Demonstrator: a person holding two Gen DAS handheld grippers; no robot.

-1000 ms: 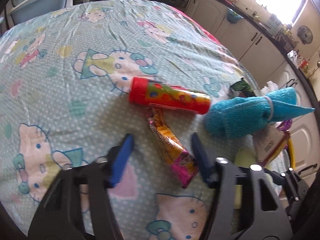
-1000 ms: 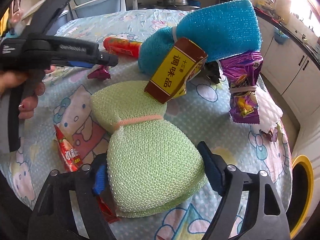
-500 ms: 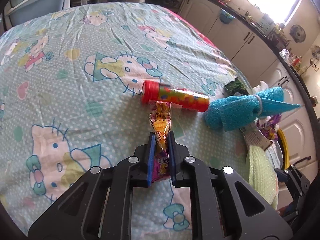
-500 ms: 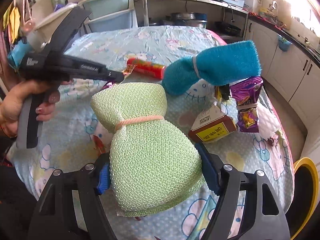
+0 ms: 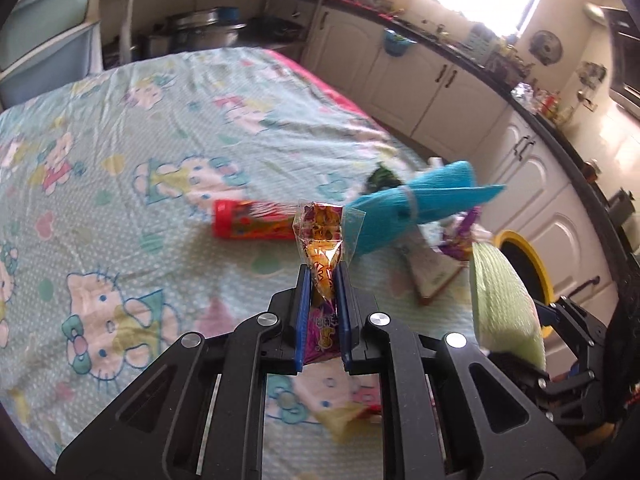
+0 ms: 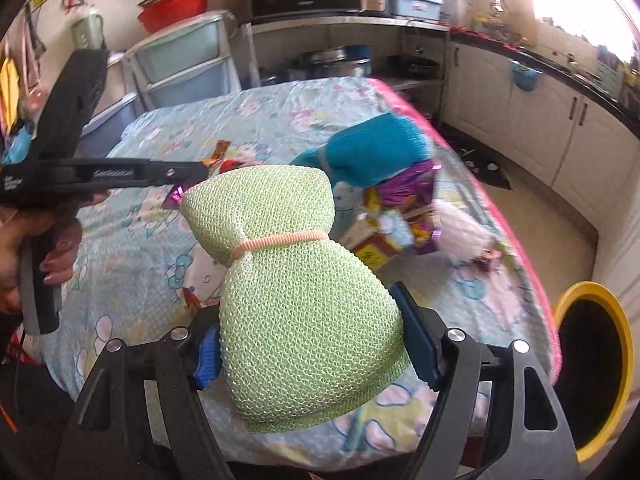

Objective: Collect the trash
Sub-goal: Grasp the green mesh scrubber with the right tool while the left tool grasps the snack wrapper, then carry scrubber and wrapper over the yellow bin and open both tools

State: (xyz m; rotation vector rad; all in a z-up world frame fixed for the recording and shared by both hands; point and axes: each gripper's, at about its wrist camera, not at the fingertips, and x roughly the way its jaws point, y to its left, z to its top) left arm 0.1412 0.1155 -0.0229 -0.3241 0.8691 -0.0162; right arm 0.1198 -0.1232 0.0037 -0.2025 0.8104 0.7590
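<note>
The left gripper (image 5: 323, 280) has its jaws clamped on a candy wrapper (image 5: 322, 236), which stands up lengthwise between them, clear of the tabletop (image 5: 120, 128). The right gripper (image 6: 308, 344) has its jaws clamped wide on a green mesh sponge (image 6: 296, 304), whose long axis runs forward out of the jaws. The yellow-rimmed bin (image 6: 592, 364) stands on the floor off the table's right edge, just beside the right gripper, so the right hand is nearer to it; the left must cross over the remaining clutter.
</note>
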